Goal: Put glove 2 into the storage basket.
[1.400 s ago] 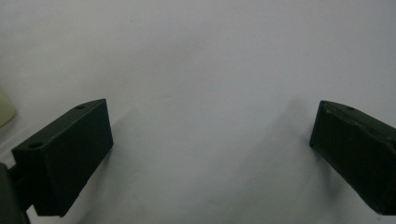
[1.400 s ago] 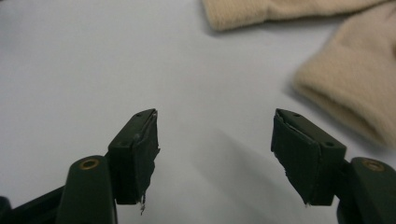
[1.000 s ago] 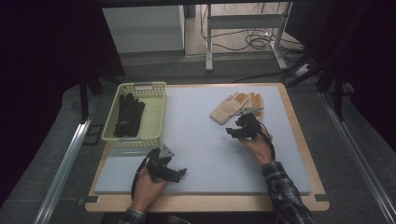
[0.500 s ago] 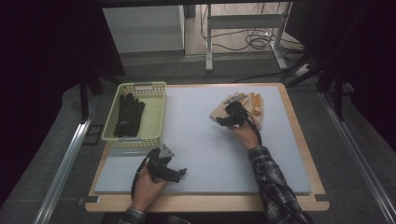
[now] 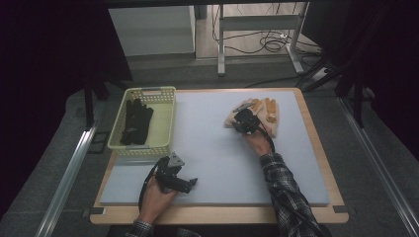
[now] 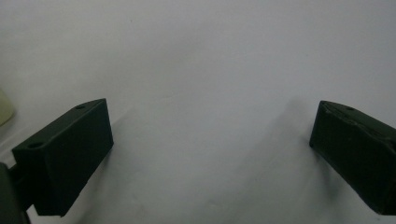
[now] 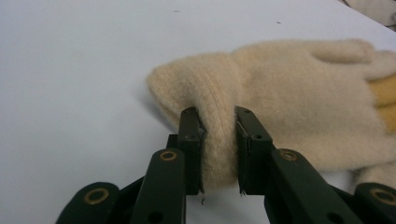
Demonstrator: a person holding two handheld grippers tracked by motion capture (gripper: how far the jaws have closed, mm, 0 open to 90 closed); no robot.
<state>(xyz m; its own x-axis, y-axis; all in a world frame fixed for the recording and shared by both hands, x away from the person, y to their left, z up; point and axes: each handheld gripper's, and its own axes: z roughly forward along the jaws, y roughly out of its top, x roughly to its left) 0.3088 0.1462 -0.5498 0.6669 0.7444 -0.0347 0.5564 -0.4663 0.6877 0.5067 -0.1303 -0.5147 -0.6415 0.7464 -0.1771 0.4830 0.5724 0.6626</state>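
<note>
A cream knitted glove (image 5: 267,109) with orange-yellow fingers lies at the far right of the white mat (image 5: 212,153). My right gripper (image 5: 243,120) sits at its cuff end. In the right gripper view the jaws have just been closing, and the right gripper (image 7: 219,140) now pinches the folded cuff of the cream glove (image 7: 299,102) between its pads. My left gripper (image 5: 188,182) rests near the front left of the mat. In the left gripper view, the left gripper (image 6: 210,154) has its jaws wide apart over bare mat with nothing between them.
A pale yellow basket (image 5: 165,123) stands at the mat's far left corner with black gloves (image 5: 136,122) inside. The wooden table edge (image 5: 316,128) frames the mat. Metal rails run along the floor on both sides.
The right hand moved up and left onto the cream glove, and its jaws closed on the cuff. The left hand and gripper stayed where they were.
</note>
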